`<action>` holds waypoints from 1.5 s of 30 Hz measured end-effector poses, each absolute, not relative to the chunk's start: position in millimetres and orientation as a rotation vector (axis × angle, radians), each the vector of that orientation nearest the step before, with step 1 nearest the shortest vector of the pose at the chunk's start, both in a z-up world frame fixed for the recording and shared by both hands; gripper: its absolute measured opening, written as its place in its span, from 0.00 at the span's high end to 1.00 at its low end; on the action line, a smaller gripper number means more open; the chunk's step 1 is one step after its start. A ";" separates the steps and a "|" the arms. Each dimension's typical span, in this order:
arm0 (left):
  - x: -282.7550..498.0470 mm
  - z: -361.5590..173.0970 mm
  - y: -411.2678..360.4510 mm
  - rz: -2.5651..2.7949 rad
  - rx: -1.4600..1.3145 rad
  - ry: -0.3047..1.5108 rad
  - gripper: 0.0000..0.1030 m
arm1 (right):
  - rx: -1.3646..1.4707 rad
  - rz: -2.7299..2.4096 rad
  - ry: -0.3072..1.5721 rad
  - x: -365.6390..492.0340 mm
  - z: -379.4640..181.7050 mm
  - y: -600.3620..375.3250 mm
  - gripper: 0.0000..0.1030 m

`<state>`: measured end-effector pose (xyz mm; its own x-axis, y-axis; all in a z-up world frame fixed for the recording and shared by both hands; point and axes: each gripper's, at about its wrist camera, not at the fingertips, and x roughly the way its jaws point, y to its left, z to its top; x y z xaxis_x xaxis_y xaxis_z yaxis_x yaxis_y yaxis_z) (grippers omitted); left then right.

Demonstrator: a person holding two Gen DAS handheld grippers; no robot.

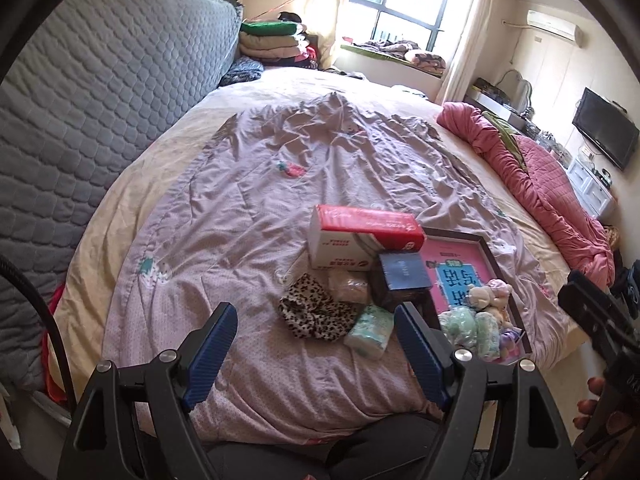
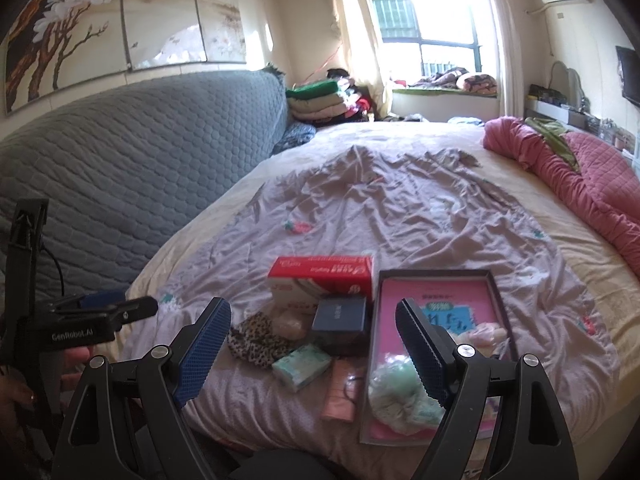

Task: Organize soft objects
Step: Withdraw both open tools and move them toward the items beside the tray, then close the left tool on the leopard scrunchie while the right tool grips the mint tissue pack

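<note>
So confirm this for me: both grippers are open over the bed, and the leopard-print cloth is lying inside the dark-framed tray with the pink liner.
Wrong on one point: the leopard-print cloth lies on the bedspread, outside the dark-framed tray and left of it, as the right wrist view shows. The left gripper and right gripper are indeed open.

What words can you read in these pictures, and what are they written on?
"GenRobot.AI": white letters on the side of the left gripper.
Red and white box: it has print, but it is too blurred to read.
Pink sheet inside the dark tray: big blue characters, upside down and partly covered, not readable.
Dark blue box: a faint small mark, too small to read.
Small green packet: print too blurred to read.
</note>
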<state>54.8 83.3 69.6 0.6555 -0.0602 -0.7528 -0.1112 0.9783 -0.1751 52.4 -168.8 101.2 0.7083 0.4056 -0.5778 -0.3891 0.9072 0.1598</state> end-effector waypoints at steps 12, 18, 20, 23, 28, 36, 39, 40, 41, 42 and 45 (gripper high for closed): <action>71.7 0.2 95.9 0.038 -0.252 0.957 0.22 | -0.029 0.503 0.807 71.2 22.7 -123.1 0.17; 83.3 -26.9 103.6 0.057 -0.259 1.004 0.22 | -0.047 0.507 0.868 81.7 -5.4 -105.7 0.17; 86.2 -32.8 107.7 0.063 -0.267 1.005 0.22 | -0.047 0.506 0.882 85.5 -14.3 -99.6 0.17; 91.9 -42.3 113.7 0.064 -0.288 1.015 0.22 | -0.055 0.509 0.915 92.2 -28.2 -91.8 0.17; 107.7 -60.0 121.8 0.063 -0.326 1.038 0.22 | -0.118 0.516 0.952 103.9 -51.7 -76.0 0.17; 130.6 -87.0 127.1 0.039 -0.384 1.065 0.22 | -0.219 0.555 1.002 131.0 -85.9 -65.3 0.17; 134.0 -94.2 127.1 0.028 -0.393 1.071 0.22 | -0.220 0.571 1.023 143.6 -95.7 -69.1 0.17; 135.3 -96.6 127.0 0.023 -0.397 1.072 0.22 | -0.217 0.585 1.028 147.5 -98.7 -69.8 0.17; 136.3 -97.6 127.4 0.020 -0.399 1.072 0.22 | -0.221 0.592 1.032 150.4 -101.2 -70.1 0.17; 138.0 -99.9 127.3 0.019 -0.399 1.077 0.22 | -0.231 0.601 1.038 153.1 -104.0 -69.3 0.17; 142.5 -104.4 127.3 0.015 -0.396 1.084 0.22 | -0.279 0.620 1.050 158.1 -111.9 -65.1 0.17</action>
